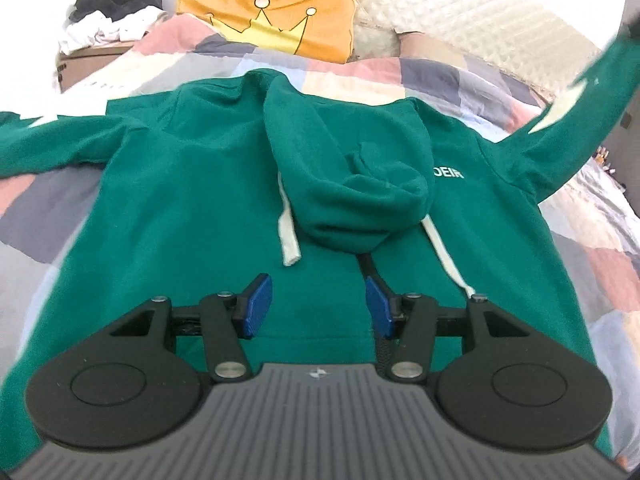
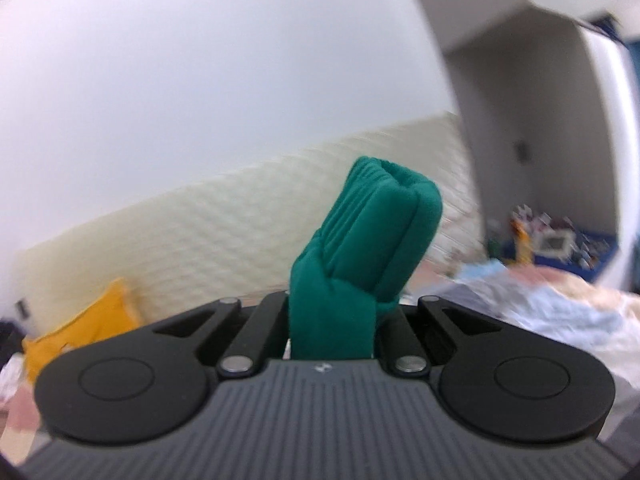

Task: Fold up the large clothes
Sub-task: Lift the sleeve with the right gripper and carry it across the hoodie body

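Folding hoodie (image 1: 192, 184) sleeve, step one: right gripper (image 2: 332, 320) clenched on green cuff (image 2: 372, 232), raised high off bed (image 1: 592, 264); in left view sleeve (image 1: 576, 120) stretched up toward top right, blurred. Hoodie body spread flat on patchwork quilt, hood (image 1: 352, 168) flopped down over chest, cords (image 1: 290, 236) loose, other sleeve (image 1: 44, 140) lying out flat at left. Left gripper (image 1: 316, 304) released, jaws apart over lower front, nothing between pads, no cloth pinched. Next move probably calls for carrying cuff across chest and laying sleeve flat over body without dragging torso; left maybe needed to pin hem. Containers: cardboard box (image 1: 80, 60) far left, mostly hidden, black and white clothes (image 1: 112, 8) heaped on top; contents inside not visible. Yellow crown pillow (image 1: 280, 16) at headboard
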`<state>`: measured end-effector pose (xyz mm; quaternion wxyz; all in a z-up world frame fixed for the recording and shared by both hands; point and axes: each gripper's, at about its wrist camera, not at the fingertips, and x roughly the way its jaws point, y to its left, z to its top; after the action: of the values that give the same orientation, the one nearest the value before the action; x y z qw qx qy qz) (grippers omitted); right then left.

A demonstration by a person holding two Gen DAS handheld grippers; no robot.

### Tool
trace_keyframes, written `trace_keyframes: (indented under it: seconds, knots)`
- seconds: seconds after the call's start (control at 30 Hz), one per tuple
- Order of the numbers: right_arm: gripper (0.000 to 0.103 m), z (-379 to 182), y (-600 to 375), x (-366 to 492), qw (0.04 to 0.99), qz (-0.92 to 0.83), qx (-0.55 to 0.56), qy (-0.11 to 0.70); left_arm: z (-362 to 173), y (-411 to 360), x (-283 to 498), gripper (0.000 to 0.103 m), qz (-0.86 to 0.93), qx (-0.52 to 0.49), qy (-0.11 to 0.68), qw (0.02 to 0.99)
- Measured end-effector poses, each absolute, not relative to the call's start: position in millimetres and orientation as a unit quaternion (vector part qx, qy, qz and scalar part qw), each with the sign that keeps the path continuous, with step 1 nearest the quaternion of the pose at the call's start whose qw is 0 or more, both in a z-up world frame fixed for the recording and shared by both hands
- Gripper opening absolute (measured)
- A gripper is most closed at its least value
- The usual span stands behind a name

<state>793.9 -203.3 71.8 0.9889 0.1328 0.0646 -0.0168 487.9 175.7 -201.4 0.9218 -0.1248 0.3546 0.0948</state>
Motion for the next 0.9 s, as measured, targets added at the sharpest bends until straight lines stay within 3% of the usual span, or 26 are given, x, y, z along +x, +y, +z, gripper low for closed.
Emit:
trace_keyframes:
  seconds: [0.2,0.43,0.63,0.9]
  knots:
    - [0.008,94,-99,753,0.996,0.048,0.061,0.049,-188,191,469,0.058,0.079,-0.139,0.336,0.928]
    - [0.008,74,18,700,0.990,0.136,-0.002,0.047,-164,232,445,0.058,0.096,-0.190,0.290,0.933]
    - [0.008,10,109,662,0.972,0.207,-0.086,0.063,-156,281,423,0.058,0.135,-0.253,0.274,0.918]
    - [0.008,-96,205,608,0.930,0.306,-0.141,0.147,-160,327,398,0.058,0.162,-0.323,0.256,0.897]
